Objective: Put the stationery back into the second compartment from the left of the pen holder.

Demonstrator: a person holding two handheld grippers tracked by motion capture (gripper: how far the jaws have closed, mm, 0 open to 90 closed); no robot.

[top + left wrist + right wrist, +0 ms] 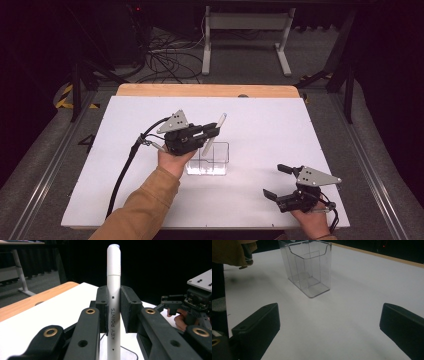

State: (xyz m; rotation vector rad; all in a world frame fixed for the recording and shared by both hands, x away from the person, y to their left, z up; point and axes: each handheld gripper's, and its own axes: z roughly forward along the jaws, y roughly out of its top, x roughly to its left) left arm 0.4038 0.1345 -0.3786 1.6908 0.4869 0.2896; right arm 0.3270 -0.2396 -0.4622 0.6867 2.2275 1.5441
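High view first, from the left edge across: I have wide bare room on the white rectangular table top along its left edge and all along the far edge, where a wooden strip shows. My left gripper sits just left of the table's middle, jaws clamped on one slim white plastic pen, which tilts up and away toward the far edge, its lower end above the one clear plastic open-topped box. That box stands at mid-table, a little nearer the near edge, with an inner divider splitting it into compartments; I cannot tell over which one the pen hangs. In the left gripper view the pen stands upright between the pads, lettered KEY POINTS. Right of the box lies open surface up to my right gripper, near the near right corner, jaws spread wide and holding nothing. In the right gripper view the box stands well apart ahead.
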